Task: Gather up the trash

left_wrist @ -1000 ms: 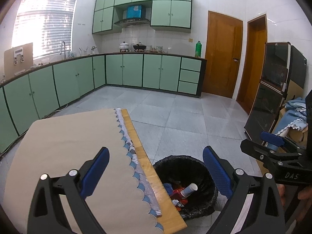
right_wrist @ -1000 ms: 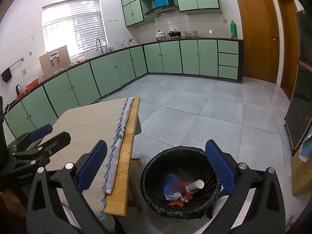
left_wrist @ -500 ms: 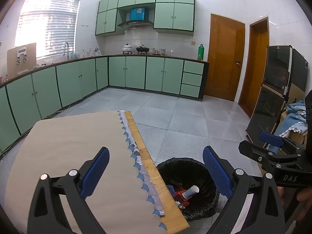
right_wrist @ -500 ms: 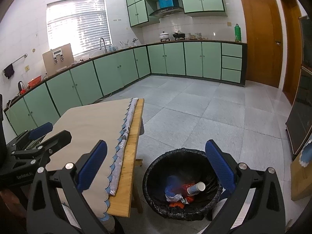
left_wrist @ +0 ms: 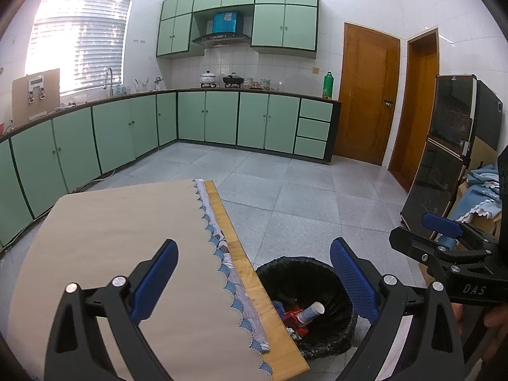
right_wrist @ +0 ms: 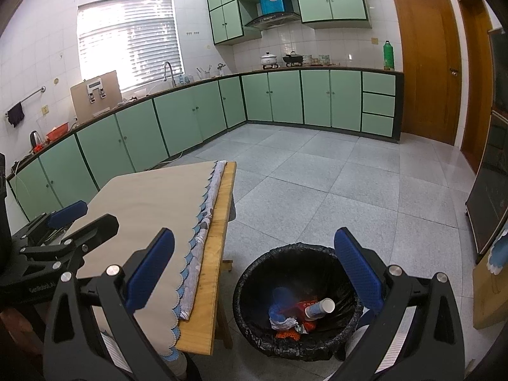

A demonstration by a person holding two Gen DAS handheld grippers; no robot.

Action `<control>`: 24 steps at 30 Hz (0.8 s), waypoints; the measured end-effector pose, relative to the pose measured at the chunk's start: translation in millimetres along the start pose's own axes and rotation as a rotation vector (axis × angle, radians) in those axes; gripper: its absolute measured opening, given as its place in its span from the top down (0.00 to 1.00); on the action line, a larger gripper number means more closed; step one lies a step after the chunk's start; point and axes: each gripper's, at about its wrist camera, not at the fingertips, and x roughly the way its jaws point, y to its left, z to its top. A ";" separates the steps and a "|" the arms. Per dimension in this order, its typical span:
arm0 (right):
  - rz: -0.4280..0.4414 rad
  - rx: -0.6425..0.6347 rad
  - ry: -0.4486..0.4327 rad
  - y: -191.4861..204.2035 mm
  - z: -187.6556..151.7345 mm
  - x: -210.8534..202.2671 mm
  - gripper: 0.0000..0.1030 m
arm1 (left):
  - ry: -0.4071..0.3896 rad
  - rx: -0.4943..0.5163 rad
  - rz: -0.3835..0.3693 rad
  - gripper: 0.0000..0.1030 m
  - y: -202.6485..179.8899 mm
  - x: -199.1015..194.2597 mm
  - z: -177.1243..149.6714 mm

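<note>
The trash sits in the bin (right_wrist: 298, 301), a black-lined round one on the floor just to the right of the bench (right_wrist: 219, 254). Inside lie a white paper cup (right_wrist: 320, 308) on its side, a red wrapper (right_wrist: 301, 309), a crumpled blue-and-white piece (right_wrist: 279, 317) and some orange scraps; the left wrist view shows the same cup (left_wrist: 311, 312) near the bin's (left_wrist: 304, 301) middle.

The left gripper (left_wrist: 250, 282) hangs over the near right corner of the bench (left_wrist: 270, 317), its blue-padded fingers spread wide with nothing between them. The right gripper (right_wrist: 254, 274) hangs near the bin, fingers likewise spread wide and empty.

The bench carries a beige cloth (left_wrist: 120, 254) with a scalloped blue edge, and no loose item shows anywhere on the visible part of it. The tiled floor (right_wrist: 333, 184) around the bin also looks free of litter, though the area directly under the grippers is hidden.

By this look the task is at or very near its end: what could be collected seems to be in the bin already, and both grippers carry nothing. What may remain is only a check of the hidden near edge of the bench for a missed piece.
</note>
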 end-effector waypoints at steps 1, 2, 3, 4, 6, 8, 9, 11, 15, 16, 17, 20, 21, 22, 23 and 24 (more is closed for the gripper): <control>0.000 0.000 0.000 0.0 0.0 0.0 0.05 | 0.000 -0.001 0.000 0.08 0.1 0.0 0.0; 0.000 0.000 -0.001 0.4 0.1 0.1 0.05 | -0.001 -0.001 0.001 0.08 -0.3 -0.5 0.6; 0.000 0.000 -0.001 1.0 0.2 0.2 0.05 | 0.000 -0.001 0.001 0.08 -0.1 -0.4 0.6; 0.000 0.000 0.000 0.5 0.2 0.0 0.05 | 0.000 -0.001 0.000 0.08 0.1 -0.5 0.5; 0.000 -0.001 -0.001 1.0 0.2 0.1 0.05 | -0.001 0.000 0.001 0.08 0.2 -0.6 0.7; 0.001 0.000 -0.001 0.2 0.0 0.0 0.05 | -0.001 0.000 0.001 0.08 0.5 -0.8 0.7; 0.001 0.000 0.000 0.3 -0.1 0.0 0.05 | -0.001 0.000 0.001 0.08 0.5 -0.8 0.7; 0.001 0.000 -0.001 0.3 -0.1 0.0 0.05 | -0.001 -0.001 0.001 0.08 0.7 -0.8 0.7; 0.000 0.000 -0.001 0.6 -0.4 0.1 0.05 | -0.001 -0.001 0.001 0.08 1.2 -0.8 0.7; 0.000 0.000 -0.001 0.9 -0.4 0.4 0.05 | -0.001 0.000 0.001 0.08 1.3 -0.8 0.6; 0.001 0.001 0.000 0.8 -0.5 0.3 0.05 | -0.002 0.001 0.001 0.08 1.5 -0.8 0.6; 0.000 0.000 -0.001 0.4 -0.6 0.1 0.05 | -0.002 0.000 0.001 0.08 1.4 -0.7 0.7; 0.000 0.000 -0.001 0.4 -0.7 0.1 0.05 | -0.002 0.001 0.002 0.08 1.4 -0.7 0.7; 0.001 0.000 -0.001 0.3 -0.7 0.1 0.05 | -0.002 0.000 0.004 0.08 0.9 -0.9 0.8; 0.001 0.000 -0.001 0.3 -0.8 0.2 0.05 | -0.002 -0.001 0.005 0.08 0.7 -1.0 1.0; 0.001 0.000 -0.001 0.2 -0.8 0.1 0.05 | -0.001 0.000 0.005 0.08 0.9 -0.9 1.0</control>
